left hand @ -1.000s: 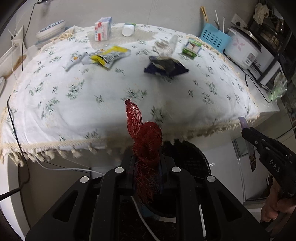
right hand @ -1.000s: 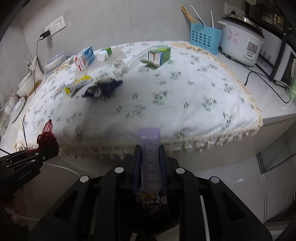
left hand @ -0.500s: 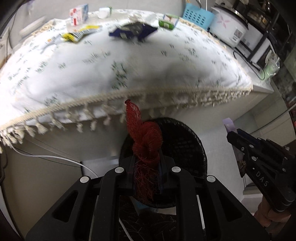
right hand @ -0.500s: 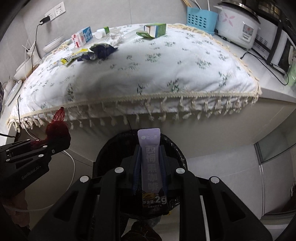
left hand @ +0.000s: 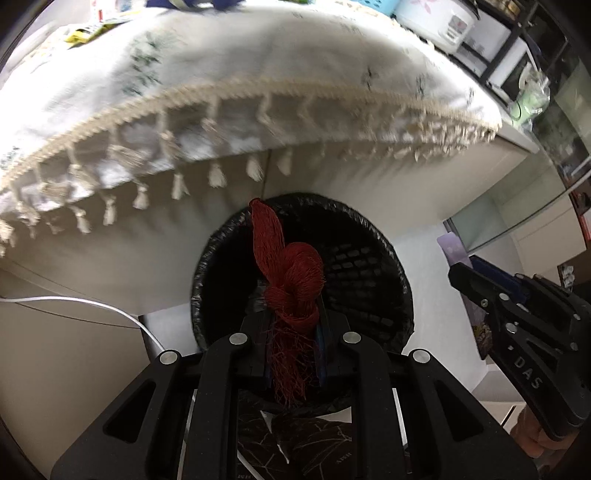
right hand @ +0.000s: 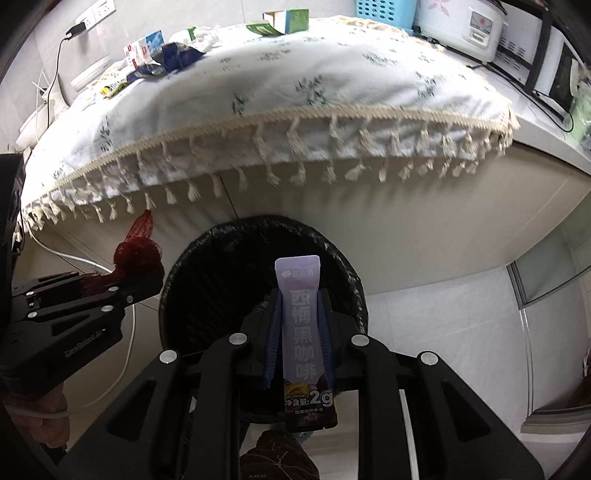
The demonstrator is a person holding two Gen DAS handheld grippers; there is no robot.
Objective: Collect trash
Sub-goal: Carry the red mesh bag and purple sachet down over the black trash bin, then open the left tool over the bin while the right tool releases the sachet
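Pinching red net point(left hand: 291, 284), left hand-held gripper point(left hand: 293, 332)

A home kitchen. At 1 o'clock in the right wrist view a white rice cooker point(right hand: 461, 27) with a pink flower stands against the wall, with a blue basket point(right hand: 384, 11) beside it and a microwave point(right hand: 554, 70) on a black rack further right. The table point(right hand: 546, 192) carries a white flowered cloth point(right hand: 332, 74) with a tasselled fringe, littered at 11 o'clock with cartons point(right hand: 147, 46) and wrappers point(right hand: 173, 59). A wall socket point(right hand: 98, 11) with a plugged-in charger sits at 10 o'clock. A black lined bin point(right hand: 229, 258) stands on the pale tiled floor point(right hand: 443, 332) below the table's edge.
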